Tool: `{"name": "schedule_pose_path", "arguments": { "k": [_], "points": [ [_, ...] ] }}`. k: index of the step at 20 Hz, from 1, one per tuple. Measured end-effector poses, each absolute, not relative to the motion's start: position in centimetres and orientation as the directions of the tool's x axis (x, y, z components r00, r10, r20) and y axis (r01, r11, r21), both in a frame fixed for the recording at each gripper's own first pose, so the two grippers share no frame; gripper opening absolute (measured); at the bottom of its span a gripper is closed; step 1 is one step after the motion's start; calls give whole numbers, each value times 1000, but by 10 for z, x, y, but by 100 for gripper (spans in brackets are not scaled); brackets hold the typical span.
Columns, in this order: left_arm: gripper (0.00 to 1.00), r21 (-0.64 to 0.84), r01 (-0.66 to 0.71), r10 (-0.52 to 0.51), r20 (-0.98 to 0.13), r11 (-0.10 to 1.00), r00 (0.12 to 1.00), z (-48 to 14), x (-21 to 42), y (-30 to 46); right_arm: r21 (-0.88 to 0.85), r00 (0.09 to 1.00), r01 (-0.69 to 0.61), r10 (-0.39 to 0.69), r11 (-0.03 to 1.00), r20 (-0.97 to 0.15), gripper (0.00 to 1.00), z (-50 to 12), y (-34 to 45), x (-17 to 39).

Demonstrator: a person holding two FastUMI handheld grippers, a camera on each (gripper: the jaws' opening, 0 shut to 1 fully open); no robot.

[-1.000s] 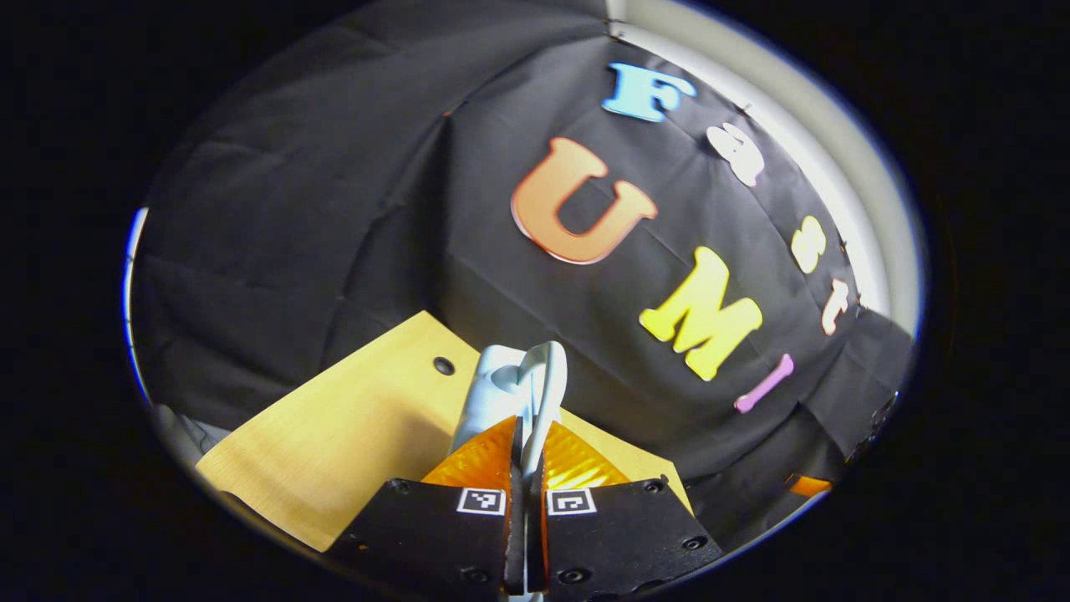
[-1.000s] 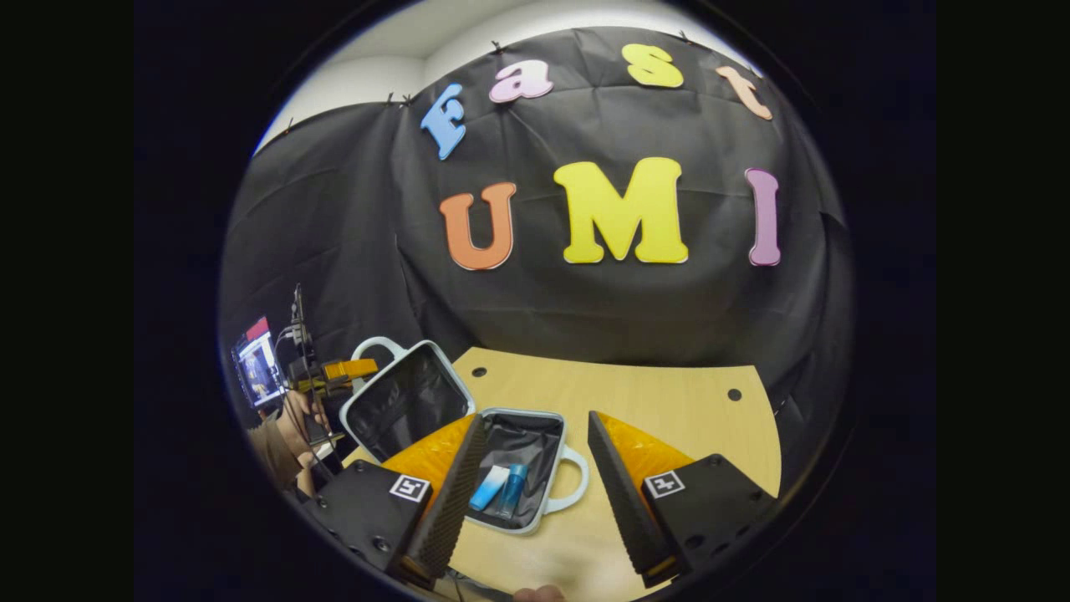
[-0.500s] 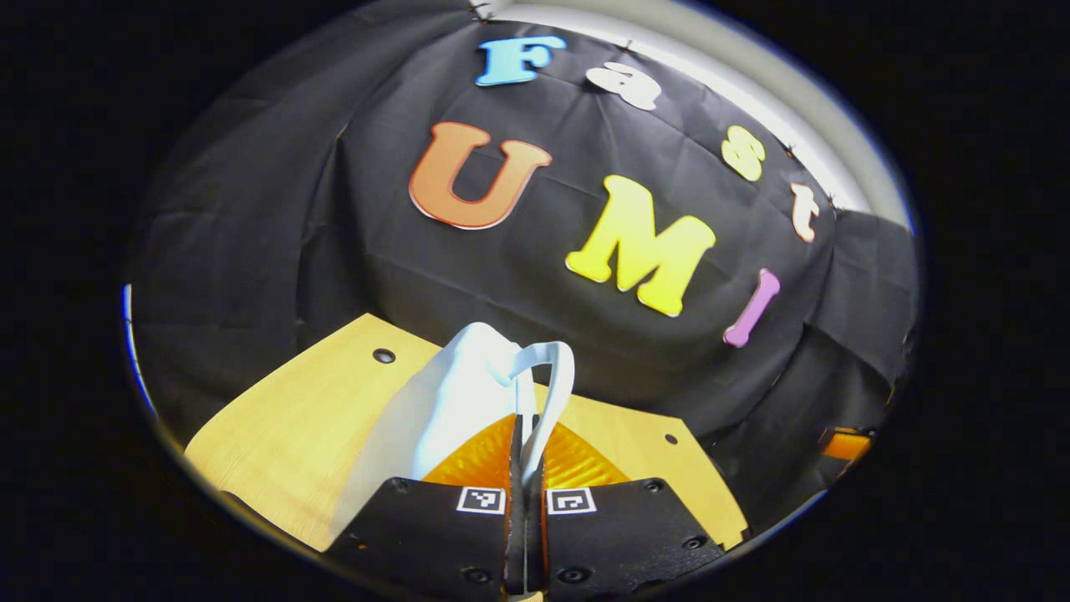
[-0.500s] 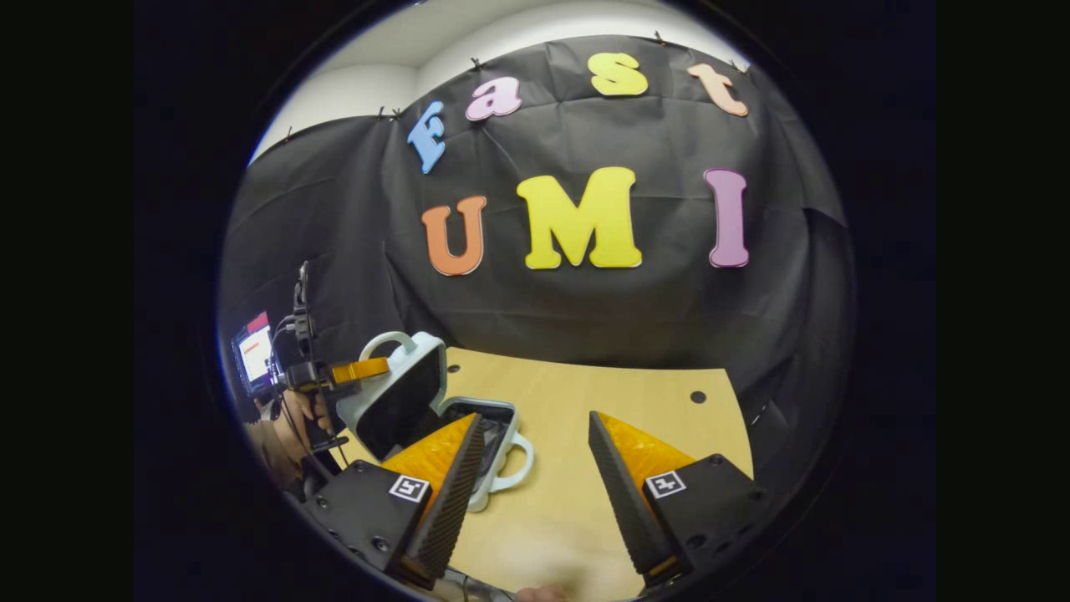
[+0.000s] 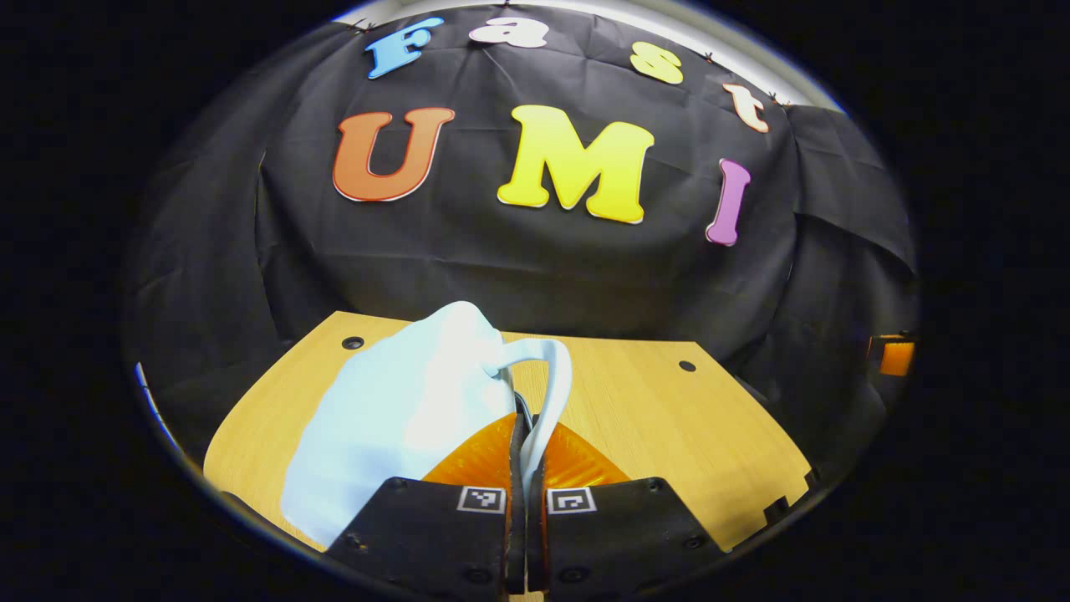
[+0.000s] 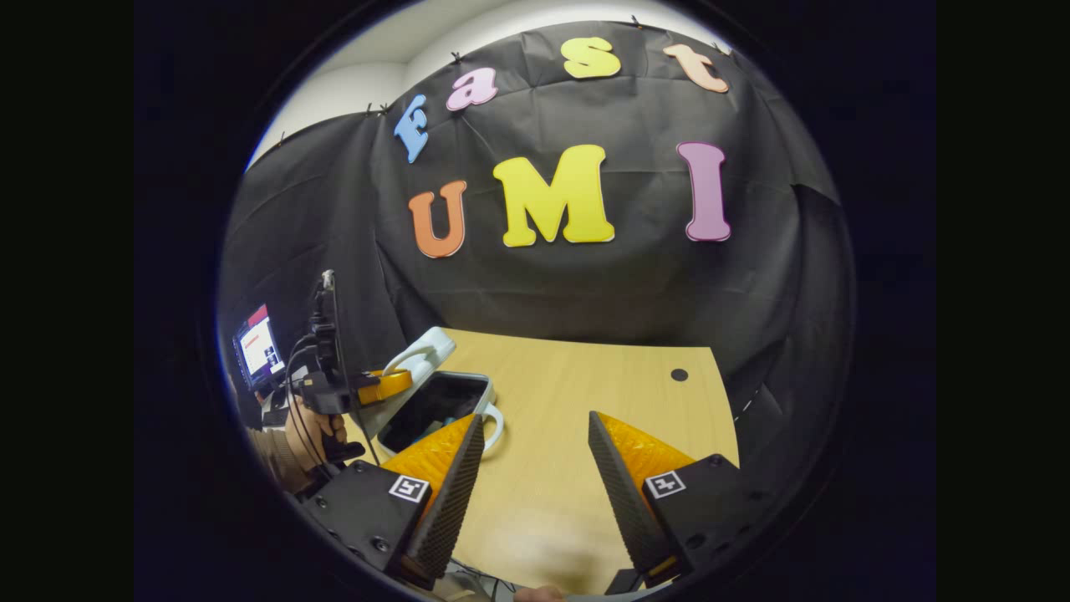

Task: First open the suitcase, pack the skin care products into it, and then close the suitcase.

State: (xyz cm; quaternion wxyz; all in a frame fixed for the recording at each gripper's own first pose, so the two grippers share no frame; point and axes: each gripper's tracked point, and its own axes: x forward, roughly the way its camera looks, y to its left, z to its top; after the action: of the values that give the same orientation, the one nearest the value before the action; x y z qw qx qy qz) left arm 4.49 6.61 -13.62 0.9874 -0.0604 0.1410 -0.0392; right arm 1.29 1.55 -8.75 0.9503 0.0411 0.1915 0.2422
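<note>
Currently the closing step is in hand. The left gripper (image 5: 527, 468) has both fingers pinched together on the lid handle (image 5: 553, 393), a pale loop of smooth moulded plastic, and holds the lid (image 5: 393, 418) tilted over the lower shell. In the right gripper view the suitcase (image 6: 435, 401) sits on the table (image 6: 585, 418) at the left, near the person's hand (image 6: 309, 431); the lid hangs at a shallow angle above the base, with a dark gap between the two rims. The contents are hidden, so the skin care products cannot be confirmed inside, though the packing step appears to be done.

The right gripper (image 6: 535, 493) hovers over bare tabletop with its fingers spread wide and nothing between them. Its inner faces carry a ribbed, grippy texture.

Materials: the suitcase is a small hard-shell case, pale blue-white, with rounded corners, a dark fabric lining and a second loop handle on the base. The table is light wood-grain board, flat and matte, with small dark round holes.

The next move probably calls for lowering the lid until both rims meet evenly, then releasing the handle. A misaligned rim is the likely risk, so the free gripper may need to steady the base.
</note>
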Motion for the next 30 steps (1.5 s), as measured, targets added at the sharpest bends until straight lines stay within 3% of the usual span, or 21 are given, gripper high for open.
{"name": "schedule_pose_path", "arguments": {
  "k": [1, 12, 14, 17, 26, 30],
  "points": [
    [4, -111, 66, -96, -287, 992, 953, -144, 47, 61, 175, 804, -447, 479, 878, -352, 76, -92, 13, 12],
    [4, 55, 142, -100, -475, 988, 874, -245, 49, 3, 199, 782, -423, 467, 884, -413, 76, -130, -9, 9],
    [0, 76, 145, -90, -490, 986, 867, -253, 48, 2, 211, 784, -408, 459, 889, -418, 76, -132, -13, 12],
    [4, 95, 143, -78, -497, 985, 864, -255, 50, 2, 225, 785, -386, 447, 895, -428, 76, -136, -15, 15],
    [5, 278, 155, 26, -554, 948, 832, -271, 53, -2, 226, 823, -341, 406, 912, -396, 74, -119, -10, 29],
    [13, 440, 169, 114, -547, 882, 829, -275, 56, 3, 222, 872, -284, 348, 933, -344, 73, -100, -14, 45]
  ]
}}
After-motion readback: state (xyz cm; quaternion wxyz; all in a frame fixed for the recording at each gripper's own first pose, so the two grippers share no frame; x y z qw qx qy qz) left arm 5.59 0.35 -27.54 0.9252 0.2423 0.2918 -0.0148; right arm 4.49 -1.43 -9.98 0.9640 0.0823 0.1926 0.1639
